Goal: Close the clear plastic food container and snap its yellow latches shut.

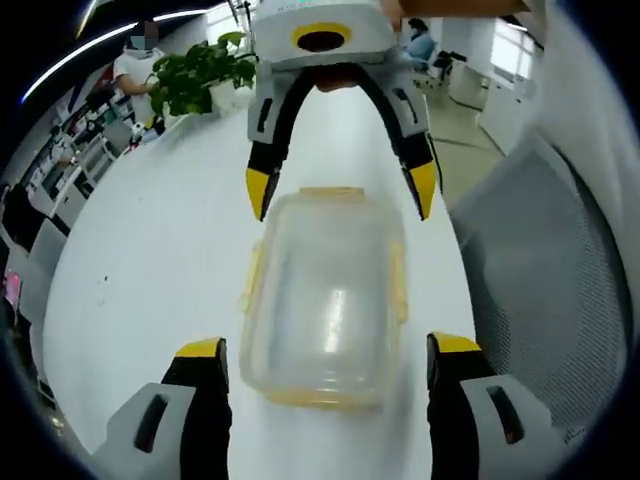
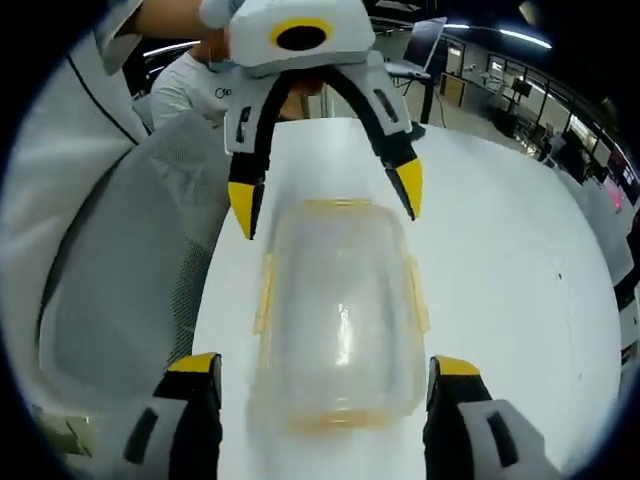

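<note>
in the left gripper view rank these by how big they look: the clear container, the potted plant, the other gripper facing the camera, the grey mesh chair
1. Grey mesh chair, cut off by the rim
2. Clear container and right gripper: too alike in spread to rank, and the gripper's jaws stand open
3. Potted plant, farther off, so its true size is unsure

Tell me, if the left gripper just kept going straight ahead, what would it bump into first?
Most likely the clear food container, lying right ahead between the open left gripper's jaws. Beyond it waits the right gripper, also open, facing back.
</note>
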`<state>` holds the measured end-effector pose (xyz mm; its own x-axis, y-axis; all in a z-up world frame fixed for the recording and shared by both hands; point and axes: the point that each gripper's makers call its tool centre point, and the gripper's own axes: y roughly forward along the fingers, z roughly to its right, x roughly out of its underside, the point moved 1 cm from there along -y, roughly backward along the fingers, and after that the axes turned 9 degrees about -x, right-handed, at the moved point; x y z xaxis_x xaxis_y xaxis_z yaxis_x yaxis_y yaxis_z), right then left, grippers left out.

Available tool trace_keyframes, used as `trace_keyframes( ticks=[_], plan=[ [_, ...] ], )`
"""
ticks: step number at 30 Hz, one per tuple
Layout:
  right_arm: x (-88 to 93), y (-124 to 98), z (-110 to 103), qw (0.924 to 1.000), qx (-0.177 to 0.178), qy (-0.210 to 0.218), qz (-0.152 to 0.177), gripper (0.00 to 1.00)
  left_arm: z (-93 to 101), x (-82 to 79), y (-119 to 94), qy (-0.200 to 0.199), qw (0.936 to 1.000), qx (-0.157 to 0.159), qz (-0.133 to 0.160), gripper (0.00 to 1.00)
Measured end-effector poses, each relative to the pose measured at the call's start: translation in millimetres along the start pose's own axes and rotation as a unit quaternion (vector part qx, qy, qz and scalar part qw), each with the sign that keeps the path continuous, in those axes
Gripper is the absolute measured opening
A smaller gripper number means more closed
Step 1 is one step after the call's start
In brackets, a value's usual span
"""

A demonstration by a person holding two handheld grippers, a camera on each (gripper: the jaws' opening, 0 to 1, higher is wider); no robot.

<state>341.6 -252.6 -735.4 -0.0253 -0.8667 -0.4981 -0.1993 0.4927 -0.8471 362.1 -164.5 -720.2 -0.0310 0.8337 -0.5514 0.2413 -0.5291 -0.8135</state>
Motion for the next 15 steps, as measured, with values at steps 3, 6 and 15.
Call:
trace_keyframes(
  ticks=[3,6,15],
  plan=[
    [3.9,2,9,0.9996,0.02,0.02,0.009,0.9,-0.8,2.8,5,0.013,0.9999,0.003,-0.005,0.83],
    [4.8,4,10,0.9994,0.026,0.02,0.008,0.88,-2.8,9.8,9,0.011,0.9998,0.001,-0.017,0.82],
    [5.2,13,13,0.9993,0.035,0.007,-0.008,0.8,5.3,18.8,20,0.014,0.9995,0.001,-0.028,0.79]
  ],
)
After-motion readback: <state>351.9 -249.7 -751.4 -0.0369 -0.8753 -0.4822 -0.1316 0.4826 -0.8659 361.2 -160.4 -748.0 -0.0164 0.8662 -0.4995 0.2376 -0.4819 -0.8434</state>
